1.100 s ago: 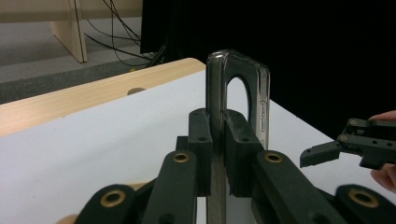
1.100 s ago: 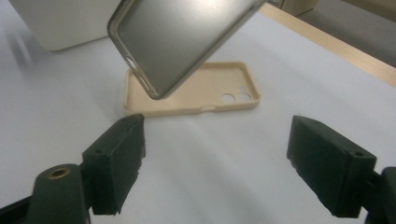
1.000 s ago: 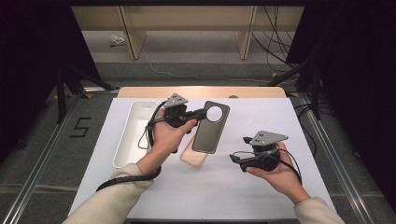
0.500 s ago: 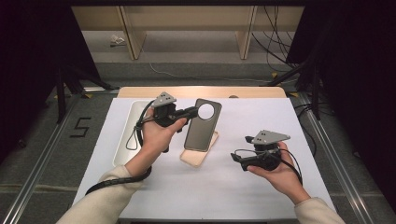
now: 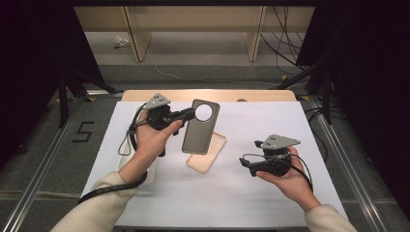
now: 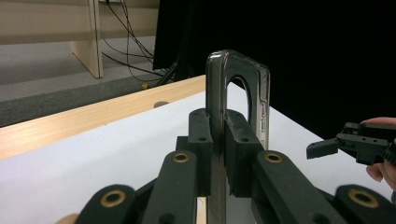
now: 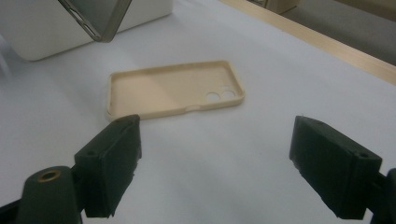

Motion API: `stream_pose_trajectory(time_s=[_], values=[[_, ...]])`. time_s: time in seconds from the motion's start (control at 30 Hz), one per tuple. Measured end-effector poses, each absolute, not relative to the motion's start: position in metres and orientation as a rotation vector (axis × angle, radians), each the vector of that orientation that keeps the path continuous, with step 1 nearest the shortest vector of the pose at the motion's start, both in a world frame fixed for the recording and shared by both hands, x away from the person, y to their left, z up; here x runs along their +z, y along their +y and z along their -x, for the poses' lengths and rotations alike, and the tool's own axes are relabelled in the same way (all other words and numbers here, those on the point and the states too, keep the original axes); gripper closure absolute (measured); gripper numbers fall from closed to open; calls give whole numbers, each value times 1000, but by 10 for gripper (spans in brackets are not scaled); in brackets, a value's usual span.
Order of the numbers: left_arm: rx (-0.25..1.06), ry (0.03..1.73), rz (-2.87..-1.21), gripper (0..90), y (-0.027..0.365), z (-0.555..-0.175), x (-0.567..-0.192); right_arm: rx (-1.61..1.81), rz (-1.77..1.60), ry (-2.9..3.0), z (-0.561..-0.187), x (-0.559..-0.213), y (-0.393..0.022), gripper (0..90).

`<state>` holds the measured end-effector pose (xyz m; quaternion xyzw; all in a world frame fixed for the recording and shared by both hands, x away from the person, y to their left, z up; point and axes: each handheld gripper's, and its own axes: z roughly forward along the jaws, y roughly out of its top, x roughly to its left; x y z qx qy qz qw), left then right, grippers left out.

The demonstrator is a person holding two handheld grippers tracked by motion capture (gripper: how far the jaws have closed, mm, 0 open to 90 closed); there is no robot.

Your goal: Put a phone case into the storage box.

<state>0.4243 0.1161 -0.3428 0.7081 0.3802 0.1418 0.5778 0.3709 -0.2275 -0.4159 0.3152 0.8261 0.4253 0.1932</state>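
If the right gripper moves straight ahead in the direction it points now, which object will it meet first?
Probably the beige phone case lying open side up on the white table. The right gripper is open and points toward it, though it may touch the table first.

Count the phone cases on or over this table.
2. A dark grey phone case is held above the table in the left tool; a beige phone case lies flat on the white tabletop beneath it.

The left tool (image 6: 218,154) has its two black jaws pressed together on the edge of a dark, glossy phone case (image 6: 238,93), which stands upright above them with its large round cutout facing sideways. Beneath lies the white desk (image 6: 93,163), edged by a light wooden strip. At the far right, the right tool (image 6: 327,148) hovers over the desk, a fingertip showing beside it.
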Motion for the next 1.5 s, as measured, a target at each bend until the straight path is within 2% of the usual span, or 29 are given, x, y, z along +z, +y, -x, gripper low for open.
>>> stream_pose_trajectory(time_s=[1.5], values=[[427,905,-1626,821,180,-432,-329,1190,-919,2312,-373,-418,-229,172]])
